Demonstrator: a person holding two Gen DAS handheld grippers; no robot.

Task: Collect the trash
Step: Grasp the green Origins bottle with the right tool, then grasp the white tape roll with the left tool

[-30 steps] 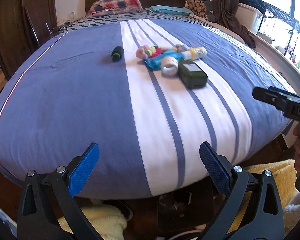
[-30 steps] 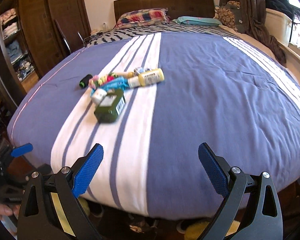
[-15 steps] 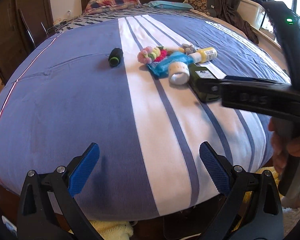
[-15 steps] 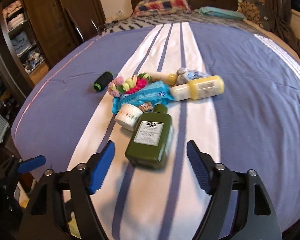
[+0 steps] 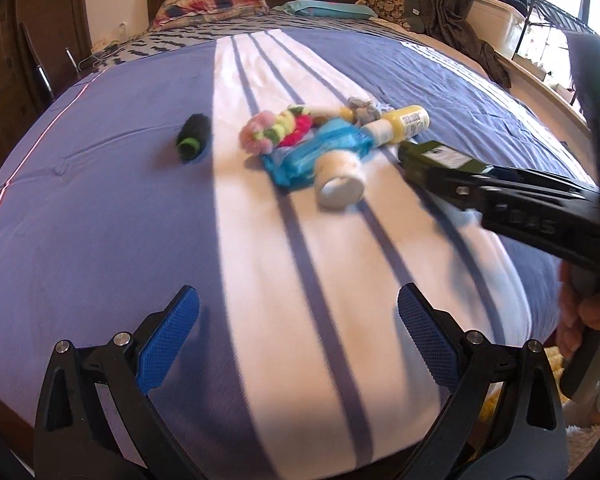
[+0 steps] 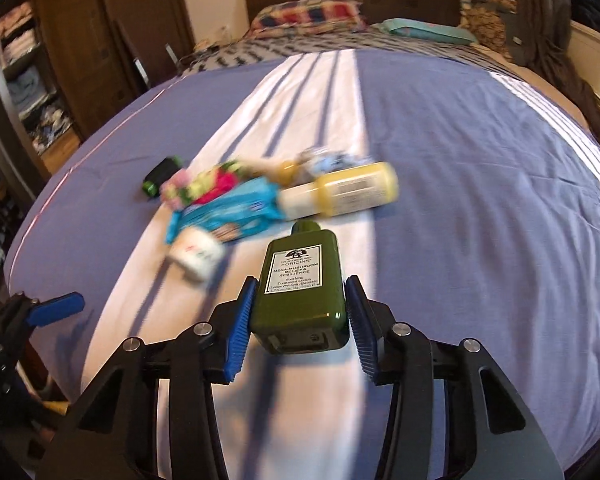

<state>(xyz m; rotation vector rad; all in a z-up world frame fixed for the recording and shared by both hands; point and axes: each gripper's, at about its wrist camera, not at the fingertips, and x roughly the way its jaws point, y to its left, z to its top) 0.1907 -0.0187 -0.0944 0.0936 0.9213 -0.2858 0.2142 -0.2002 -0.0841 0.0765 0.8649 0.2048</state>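
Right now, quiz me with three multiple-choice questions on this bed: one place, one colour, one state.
1. Where does the black roll lie?
A. On the blue part of the bedcover
B. On a pillow
C. On the floor

2. What colour is the bottle between the pads of the right hand-held gripper?
A. Yellow
B. Dark green
C. Red

3. What state is the left hand-held gripper in?
A. Shut on a jar
B. Shut on a packet
C. Open, holding nothing

Answers:
1. A: only blue cloth surrounds the roll.
2. B: the jaws have just been closing, and the pads meet the dark green bottle's sides.
3. C: only bedcover shows between its wide-apart pads.
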